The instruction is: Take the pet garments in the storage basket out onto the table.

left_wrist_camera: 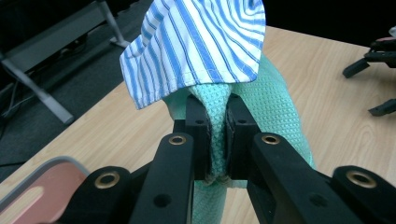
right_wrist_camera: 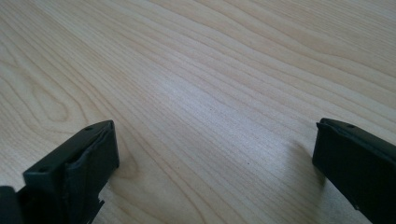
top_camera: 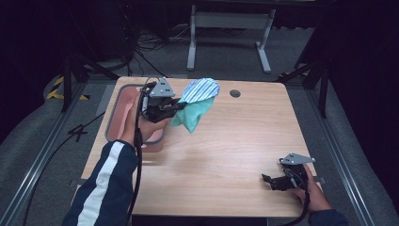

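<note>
My left gripper (top_camera: 180, 105) is shut on a mint-green waffle cloth (top_camera: 190, 115) and holds it above the table near the far left. In the left gripper view the green cloth (left_wrist_camera: 275, 112) is pinched between the black pads, and my left gripper (left_wrist_camera: 216, 126) points toward the table's far side. A blue-and-white striped cloth (top_camera: 201, 89) rides on top of the green one; the striped cloth (left_wrist_camera: 201, 42) drapes over the fingertips. My right gripper (top_camera: 268, 181) rests near the front right corner, jaws wide apart. Bare wood lies between the tips of my right gripper (right_wrist_camera: 215, 154).
A grey-rimmed bin with a pink inside (top_camera: 115, 110) stands at the table's left edge, just under my left hand. A round cable hole (top_camera: 235, 93) sits near the far edge. Beyond the table are a white desk frame (top_camera: 230, 21) and floor cables.
</note>
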`<state>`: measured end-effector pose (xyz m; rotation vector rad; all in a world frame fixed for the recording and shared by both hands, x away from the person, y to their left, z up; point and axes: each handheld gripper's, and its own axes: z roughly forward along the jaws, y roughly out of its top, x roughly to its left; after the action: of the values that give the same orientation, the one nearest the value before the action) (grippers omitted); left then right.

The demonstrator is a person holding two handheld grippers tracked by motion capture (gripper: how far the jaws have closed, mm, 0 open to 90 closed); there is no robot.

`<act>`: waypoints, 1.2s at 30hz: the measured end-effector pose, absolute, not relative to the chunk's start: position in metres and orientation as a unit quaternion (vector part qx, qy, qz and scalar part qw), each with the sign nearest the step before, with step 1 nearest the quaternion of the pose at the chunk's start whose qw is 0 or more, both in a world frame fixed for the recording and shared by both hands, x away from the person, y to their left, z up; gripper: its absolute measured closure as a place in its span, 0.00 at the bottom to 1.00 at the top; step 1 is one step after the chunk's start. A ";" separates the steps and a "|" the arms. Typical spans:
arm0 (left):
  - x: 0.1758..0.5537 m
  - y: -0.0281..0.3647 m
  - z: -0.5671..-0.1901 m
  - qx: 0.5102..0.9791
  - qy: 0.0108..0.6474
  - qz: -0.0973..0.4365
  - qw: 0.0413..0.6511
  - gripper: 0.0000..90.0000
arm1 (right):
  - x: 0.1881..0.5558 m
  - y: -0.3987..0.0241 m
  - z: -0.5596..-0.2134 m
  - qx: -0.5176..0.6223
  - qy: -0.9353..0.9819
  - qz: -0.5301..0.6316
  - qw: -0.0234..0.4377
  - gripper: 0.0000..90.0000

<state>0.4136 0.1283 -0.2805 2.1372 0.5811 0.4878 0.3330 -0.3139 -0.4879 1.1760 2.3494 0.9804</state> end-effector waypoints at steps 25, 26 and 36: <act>0.425 0.076 -0.328 0.880 0.213 0.154 0.397 0.92 | 0.333 -0.314 -0.488 0.412 0.826 0.345 0.170 0.01; 0.426 0.075 -0.331 0.880 0.213 0.152 0.396 0.92 | 0.333 -0.314 -0.488 0.412 0.826 0.345 0.170 0.01; 0.434 0.067 -0.359 0.890 0.223 0.130 0.377 0.92 | 0.333 -0.314 -0.488 0.413 0.826 0.345 0.168 0.01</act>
<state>0.4340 0.0670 -0.3590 2.2752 0.5707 0.3325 0.3329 -0.3141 -0.4880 1.1747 2.3489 0.9804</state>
